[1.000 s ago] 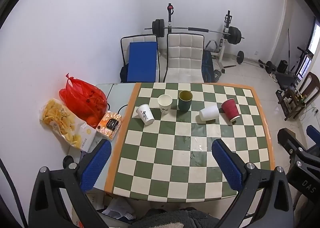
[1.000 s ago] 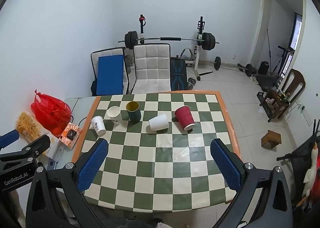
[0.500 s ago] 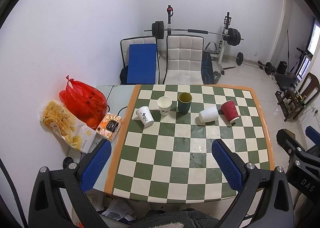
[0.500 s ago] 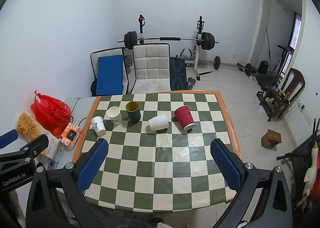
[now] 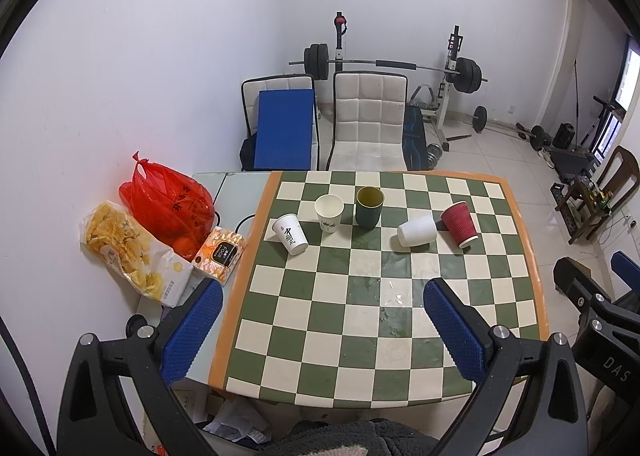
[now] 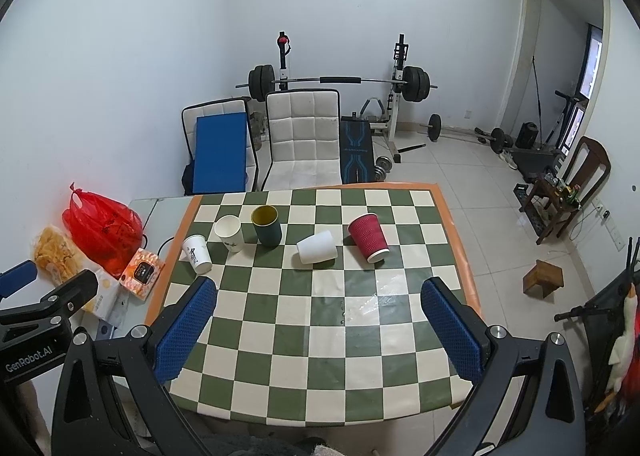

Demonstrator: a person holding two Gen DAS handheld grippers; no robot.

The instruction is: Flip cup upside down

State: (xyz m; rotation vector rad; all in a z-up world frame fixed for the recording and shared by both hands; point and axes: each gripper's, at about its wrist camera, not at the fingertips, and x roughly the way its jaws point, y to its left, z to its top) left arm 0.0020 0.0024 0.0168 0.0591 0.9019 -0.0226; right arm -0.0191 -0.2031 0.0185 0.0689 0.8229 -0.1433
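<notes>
You have not started the flip: both grippers hang high over the near edge of the table (image 5: 520, 224), holding nothing. Your left gripper (image 5: 320, 328) has its jaws spread wide, and so does your right gripper (image 6: 320, 326).

Five cups stand in a row across the middle of each frame. From left to right in the left view: a printed white cup (image 5: 291, 234) that leans and seems already mouth-down, a white cup (image 5: 329, 213) upright with its mouth open, a green cup (image 5: 369, 206) upright too, a plain white cup (image 5: 417, 231) lying on its side, and a red cup (image 5: 460, 225) tilted with its rim toward the table.

So the upright white and green cups look like the ones left to turn, and the fallen one may need it as well; the task does not say which.

All cups lie well beyond your fingertips, higher in frame. The green cup (image 6: 267, 225) sits above and between the left gripper's pads; in the right view the red cup (image 6: 369, 237) and fallen cup (image 6: 317, 247) lie between its pads.
</notes>
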